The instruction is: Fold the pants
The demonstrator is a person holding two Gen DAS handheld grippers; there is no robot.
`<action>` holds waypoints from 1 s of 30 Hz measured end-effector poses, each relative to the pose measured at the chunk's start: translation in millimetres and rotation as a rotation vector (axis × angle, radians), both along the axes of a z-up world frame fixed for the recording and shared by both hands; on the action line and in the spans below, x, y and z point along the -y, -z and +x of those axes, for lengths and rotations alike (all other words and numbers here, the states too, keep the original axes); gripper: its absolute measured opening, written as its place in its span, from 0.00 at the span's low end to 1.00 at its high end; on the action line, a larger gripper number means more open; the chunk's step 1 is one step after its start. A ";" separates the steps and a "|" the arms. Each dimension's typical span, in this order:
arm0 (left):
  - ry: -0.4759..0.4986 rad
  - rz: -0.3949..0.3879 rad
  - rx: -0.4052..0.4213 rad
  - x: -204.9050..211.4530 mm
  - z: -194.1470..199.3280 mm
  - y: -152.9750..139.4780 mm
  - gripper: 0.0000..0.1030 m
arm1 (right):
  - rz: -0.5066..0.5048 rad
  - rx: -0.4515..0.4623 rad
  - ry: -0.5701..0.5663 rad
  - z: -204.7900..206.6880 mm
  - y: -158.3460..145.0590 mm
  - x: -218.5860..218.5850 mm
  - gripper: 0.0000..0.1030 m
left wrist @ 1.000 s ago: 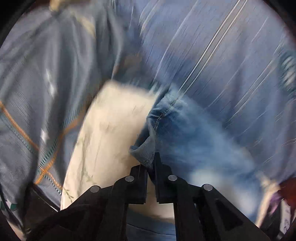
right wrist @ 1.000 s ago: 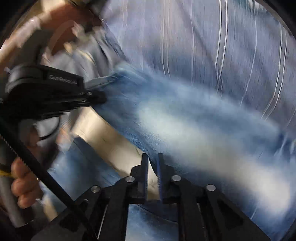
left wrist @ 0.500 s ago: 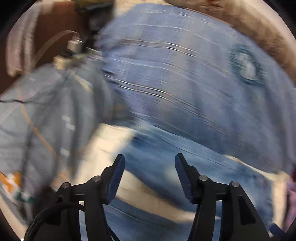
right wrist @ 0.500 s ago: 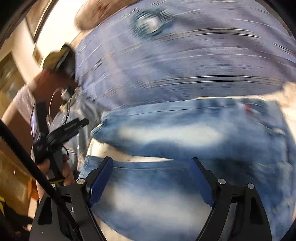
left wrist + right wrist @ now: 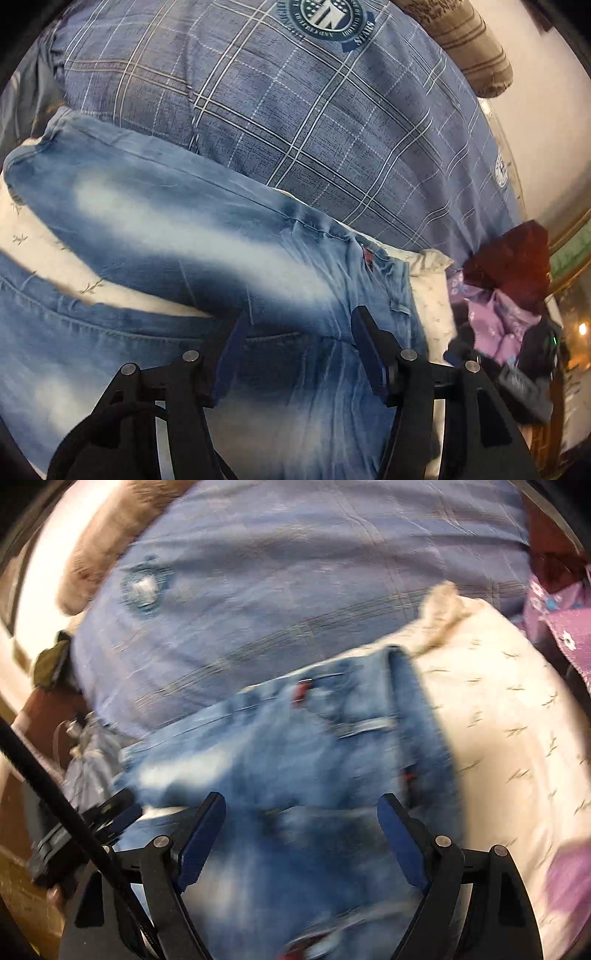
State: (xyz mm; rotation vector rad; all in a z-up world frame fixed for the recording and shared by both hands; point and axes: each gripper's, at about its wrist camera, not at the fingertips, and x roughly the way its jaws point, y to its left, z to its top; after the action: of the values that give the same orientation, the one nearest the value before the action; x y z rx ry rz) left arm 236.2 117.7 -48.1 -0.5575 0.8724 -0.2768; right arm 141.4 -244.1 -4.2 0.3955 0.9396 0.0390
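Both tongs are being held apart with nothing clamped. Left gripper (image 5: 297, 330) is being hovered over the jeans (image 5: 192, 236), fingers spread, denim showing in the gap and ahead of the tips. Right gripper (image 5: 301, 814) is likewise being held wide over the jeans (image 5: 295, 753), nearer the waistband; its view is being smeared by motion blur, so contact with the cloth cannot be told.

Jeans are being left lying on the cream pillow (image 5: 55, 266), which is sitting on the blue plaid bedsheet (image 5: 295, 110). One leg is running off ahead-left of the left gripper, the other is lying below-left of its tips with a strip of pillow between them. Waistband and red tab are sitting just ahead-right of the left tips. Legs are not being stacked yet, so the fold is judged barely started.

Risks, as judgement:
- Pillow is being used as a soft, crowned base; denim could be slid off or bunched while a fold is being laid.
- Pillowcase could be pinched along with the denim if a grab is being made too deep.
- Legs are splayed, so a skewed fold is likely unless the edges are being aligned first.
- Purple clothing (image 5: 491, 321) is piled close to the right and could be snagged.

Versus one second earlier: both tongs were being held pinched on denim edges; now both are released and the jeans are resting flat.
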 end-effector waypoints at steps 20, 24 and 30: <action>0.036 0.101 0.005 36.0 8.5 15.0 0.57 | -0.140 -0.038 0.025 120.4 8.7 30.5 0.07; 0.056 0.019 0.014 29.3 -1.8 4.6 0.57 | -0.121 0.101 -0.013 34.2 -32.3 -6.8 0.06; 0.115 -0.077 -0.016 37.6 -1.2 -19.1 0.59 | 0.002 0.196 0.046 -55.7 -1.4 -24.5 0.06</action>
State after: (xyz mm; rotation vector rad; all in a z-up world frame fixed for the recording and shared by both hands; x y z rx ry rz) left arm 235.0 80.1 -29.0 -0.5829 0.9141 -0.4125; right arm 85.7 -219.6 -2.9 0.4072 0.7371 0.0360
